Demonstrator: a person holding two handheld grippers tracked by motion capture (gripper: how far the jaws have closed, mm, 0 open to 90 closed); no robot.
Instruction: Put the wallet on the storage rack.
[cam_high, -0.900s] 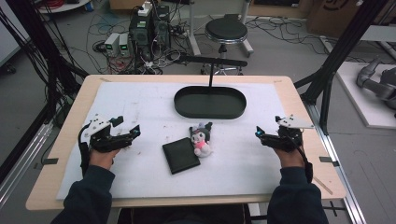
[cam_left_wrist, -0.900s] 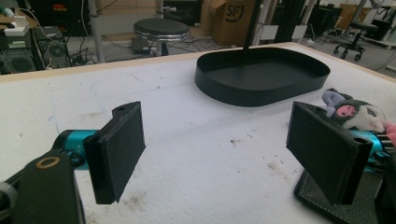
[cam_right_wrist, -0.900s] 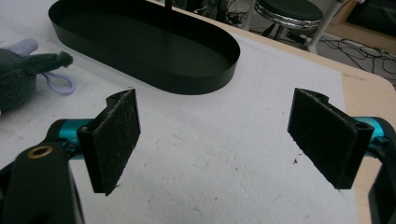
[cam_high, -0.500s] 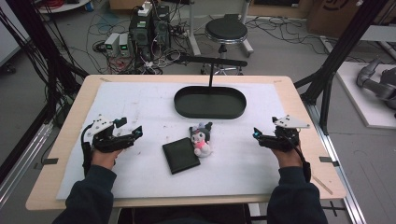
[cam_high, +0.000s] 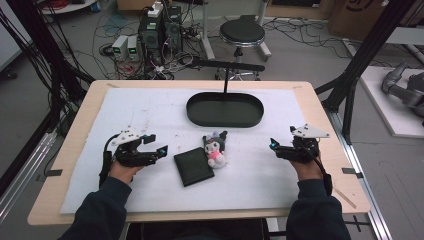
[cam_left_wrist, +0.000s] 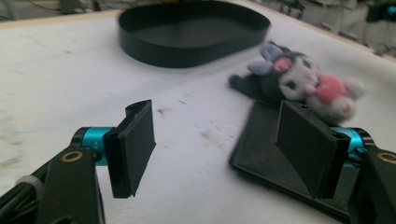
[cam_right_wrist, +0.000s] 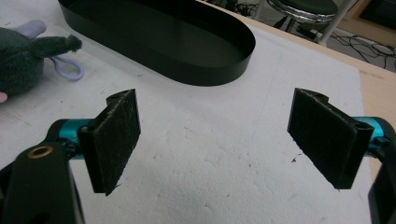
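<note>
Left gripper (cam_high: 159, 148) & right gripper (cam_high: 274, 145) both hang wide apart, holding nothing. Small black-and-pink plush toy (cam_high: 216, 148) lies touching the flat black square wallet (cam_high: 193, 168), near the black oval tray (cam_high: 225, 109). Grabbing one may drag the other.

No text, label, brand or number can be read anywhere on the table or its things (the cardboard box (cam_high: 367, 12) at the far right of the floor bears dark markings, but they are too blurred to make out).
</note>
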